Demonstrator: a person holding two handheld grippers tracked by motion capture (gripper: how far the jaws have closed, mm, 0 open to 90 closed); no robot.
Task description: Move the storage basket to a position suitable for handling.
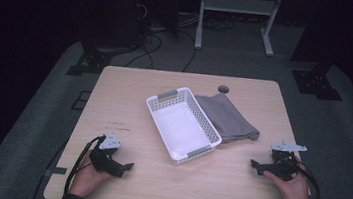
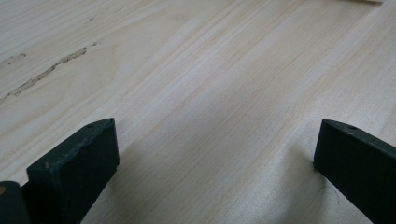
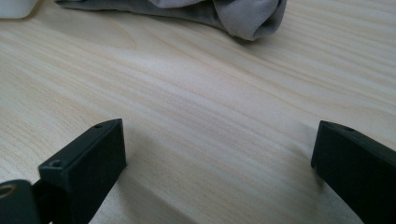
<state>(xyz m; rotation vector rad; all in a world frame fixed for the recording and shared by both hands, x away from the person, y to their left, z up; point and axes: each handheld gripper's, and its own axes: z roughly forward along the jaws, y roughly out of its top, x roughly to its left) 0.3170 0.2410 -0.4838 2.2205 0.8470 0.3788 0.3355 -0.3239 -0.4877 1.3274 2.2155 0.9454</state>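
Note:
A white plastic basket [image 1: 160, 111] with grey handles lies slantwise at the middle of the wooden table, nothing in it. A folded grey cloth [image 1: 227, 118] lies against its right side; its rolled edge [image 3: 243, 16] appears at the top of the right gripper view. My left gripper [image 1: 129, 167] rests on the table near the front left, held in a hand, jaws wide apart over bare wood [image 2: 215, 140]. My right gripper [image 1: 256, 166] rests at the front right, pointing left, jaws also wide apart with nothing between them [image 3: 219, 135].
The light wooden table [image 1: 131, 82] has a scratch mark [image 1: 117, 124] left of the basket and a small round hole [image 1: 223, 89] near its far edge. Beyond the table are cables, stand feet and a white frame on a grey floor.

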